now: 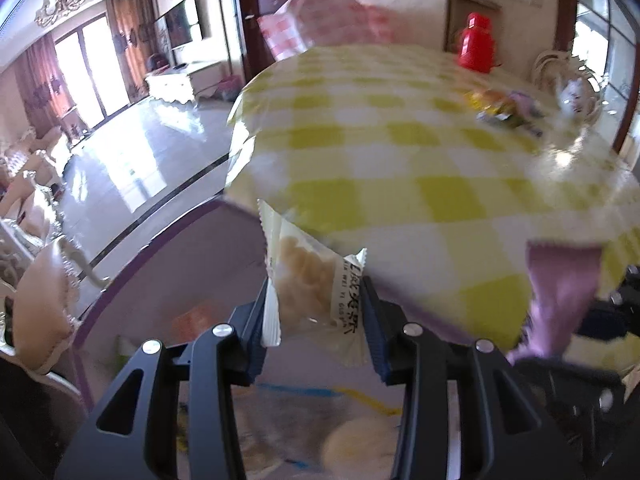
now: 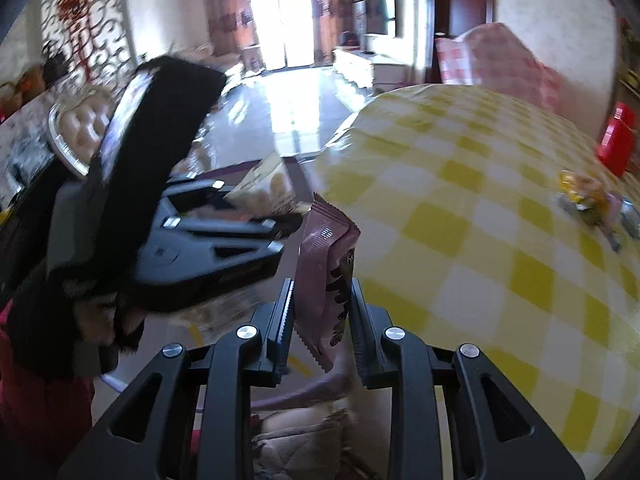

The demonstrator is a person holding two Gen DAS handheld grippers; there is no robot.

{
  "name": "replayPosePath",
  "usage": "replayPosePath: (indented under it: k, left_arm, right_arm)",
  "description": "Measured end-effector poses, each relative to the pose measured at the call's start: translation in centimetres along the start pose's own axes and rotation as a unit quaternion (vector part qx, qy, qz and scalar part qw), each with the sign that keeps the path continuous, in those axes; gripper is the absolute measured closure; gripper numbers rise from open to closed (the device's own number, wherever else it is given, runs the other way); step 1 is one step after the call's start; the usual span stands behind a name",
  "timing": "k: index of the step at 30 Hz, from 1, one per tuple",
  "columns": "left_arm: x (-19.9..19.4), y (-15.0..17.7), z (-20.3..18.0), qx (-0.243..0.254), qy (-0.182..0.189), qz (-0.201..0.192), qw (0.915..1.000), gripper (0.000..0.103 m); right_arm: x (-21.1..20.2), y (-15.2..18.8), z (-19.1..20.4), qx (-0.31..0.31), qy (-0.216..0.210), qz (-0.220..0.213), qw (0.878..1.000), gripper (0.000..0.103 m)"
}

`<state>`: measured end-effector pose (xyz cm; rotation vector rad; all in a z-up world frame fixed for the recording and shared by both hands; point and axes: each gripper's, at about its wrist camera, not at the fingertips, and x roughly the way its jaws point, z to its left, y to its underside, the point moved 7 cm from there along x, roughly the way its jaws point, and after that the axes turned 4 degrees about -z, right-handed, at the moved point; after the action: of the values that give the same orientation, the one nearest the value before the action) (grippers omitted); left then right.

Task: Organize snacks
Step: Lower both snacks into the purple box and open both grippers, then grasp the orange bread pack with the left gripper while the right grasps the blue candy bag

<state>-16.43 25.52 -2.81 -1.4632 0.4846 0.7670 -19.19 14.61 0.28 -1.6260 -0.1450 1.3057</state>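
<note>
Left hand-held gripper [image 1: 318, 316]: matte black body, two forked arms with long cut-out slots, lower centre of the frame.
Left fasteners: four round silver screw heads across the arm joints.
Left pads: dark blue, ribbed inner faces.
Right hand-held gripper [image 2: 322, 320]: the same black forked build, four silver screws, lower centre of the frame.
Right pads: black, finely toothed edges.
Clothing: a red sleeve [image 2: 36, 392] at the lower left of the right wrist view, blurred.
</note>
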Motion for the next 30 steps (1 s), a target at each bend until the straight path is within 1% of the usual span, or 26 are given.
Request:
replayPosePath:
  k: [4, 5, 6, 7, 8, 9, 10, 11, 12, 13, 14, 15, 16, 17, 18, 19, 20, 21, 22, 23, 24, 25, 27, 28, 30]
  left_arm:
    - [0.3, 0.7, 2.3, -0.005, -0.025, 0.014, 0.9996, 0.058]
    - [0.4, 0.9, 2.8, -0.005, -0.034, 0.019, 0.9992, 0.055]
    - [0.5, 1.0, 3.2, -0.005, -0.039, 0.023, 0.999, 0.05]
    - [0.6, 1.1, 3.7, -0.005, -0.052, 0.03, 0.9982, 0.044]
    - [0.6, 1.1, 4.1, -0.007, -0.067, 0.03, 0.9973, 0.026]
    - [0.4, 1.0, 4.6, -0.013, -0.086, 0.026, 0.9958, 0.015]
    - [0.2, 0.7, 4.9, -0.023, -0.101, 0.022, 0.9944, 0.012]
    - [0.0, 0.4, 5.0, -0.036, -0.11, 0.021, 0.993, 0.01]
    - [-0.2, 0.2, 5.0, -0.045, -0.113, 0.019, 0.9924, 0.008]
    - [-0.4, -0.4, 4.6, -0.056, -0.111, 0.015, 0.9921, 0.007]
    - [-0.6, -0.8, 4.2, -0.066, -0.107, 0.009, 0.992, 0.004]
    - [-0.8, -1.2, 3.5, -0.079, -0.101, 0.004, 0.9917, 0.002]
    - [-0.9, -1.7, 2.2, -0.095, -0.087, 0.003, 0.9917, 0.002]
    - [-0.7, -2.2, 0.7, -0.102, -0.065, 0.007, 0.9926, 0.002]
    - [-0.6, -2.8, -1.1, -0.105, -0.041, 0.012, 0.9935, 0.002]
    - [-0.4, -3.7, -3.9, -0.104, -0.003, 0.017, 0.9944, 0.002]
    - [-0.3, -4.4, -6.1, -0.101, 0.024, 0.018, 0.9944, 0.002]
    - [-0.2, -5.3, -8.5, -0.098, 0.051, 0.018, 0.9937, 0.002]
    - [0.0, -6.6, -11.8, -0.092, 0.087, 0.014, 0.9918, 0.002]
    - [0.3, -7.6, -14.2, -0.089, 0.111, 0.011, 0.9899, 0.002]
    - [0.7, -8.6, -16.6, -0.085, 0.13, 0.008, 0.9878, 0.002]
    - [1.5, -9.8, -19.7, -0.081, 0.149, 0.007, 0.9855, 0.002]
    - [3.4, -11.5, -25.2, -0.069, 0.178, 0.01, 0.9815, 0.002]
    - [4.3, -12.0, -27.3, -0.061, 0.191, 0.013, 0.9797, 0.002]
    - [6.3, -13.2, -31.5, -0.039, 0.204, 0.013, 0.978, 0.002]
  right_arm:
    - [1.4, 1.1, 2.4, -0.023, -0.045, 0.024, 0.998, 0.076]
    - [1.6, 1.5, 3.1, -0.029, -0.063, 0.032, 0.997, 0.074]
    - [1.7, 1.7, 3.7, -0.036, -0.075, 0.036, 0.996, 0.073]
    - [1.7, 1.9, 4.2, -0.047, -0.085, 0.04, 0.994, 0.068]
    - [1.4, 2.0, 4.5, -0.054, -0.087, 0.036, 0.994, 0.056]
    - [1.0, 1.9, 4.4, -0.057, -0.084, 0.028, 0.994, 0.049]
    - [0.3, 1.7, 3.9, -0.055, -0.076, 0.013, 0.996, 0.037]
    - [-0.3, 1.5, 3.1, -0.051, -0.065, 0.0, 0.997, 0.033]
    - [-1.0, 1.3, 2.1, -0.045, -0.052, -0.012, 0.998, 0.028]
    - [-1.9, 1.2, 0.6, -0.034, -0.03, -0.029, 0.999, 0.02]
    - [-3.0, 1.2, -1.3, -0.021, -0.002, -0.049, 0.999, 0.016]
    - [-3.8, 1.2, -3.1, -0.007, 0.024, -0.066, 0.998, 0.016]
    - [-4.8, 1.4, -5.0, 0.011, 0.051, -0.081, 0.995, 0.016]
    - [-5.6, 1.8, -7.3, 0.035, 0.073, -0.09, 0.993, 0.016]
    - [-6.3, 2.3, -9.3, 0.059, 0.086, -0.09, 0.99, 0.016]
    - [-7.2, 3.1, -12.1, 0.092, 0.1, -0.089, 0.987, 0.016]
    - [-7.8, 3.6, -13.9, 0.113, 0.113, -0.092, 0.983, 0.016]
    - [-8.6, 4.4, -16.4, 0.137, 0.137, -0.094, 0.977, 0.016]
    - [-9.3, 5.3, -19.2, 0.162, 0.174, -0.09, 0.967, 0.016]
    - [-9.8, 6.2, -21.7, 0.183, 0.208, -0.084, 0.957, 0.016]
    - [-10.6, 7.4, -25.2, 0.214, 0.244, -0.075, 0.943, 0.016]
    - [-11.0, 8.3, -27.4, 0.239, 0.259, -0.072, 0.933, 0.016]
    - [-11.8, 10.2, -31.9, 0.291, 0.271, -0.071, 0.915, 0.016]
    - [-12.3, 11.3, -34.2, 0.324, 0.273, -0.071, 0.903, 0.016]
    - [-13.5, 12.7, -37.8, 0.373, 0.263, -0.087, 0.885, 0.016]
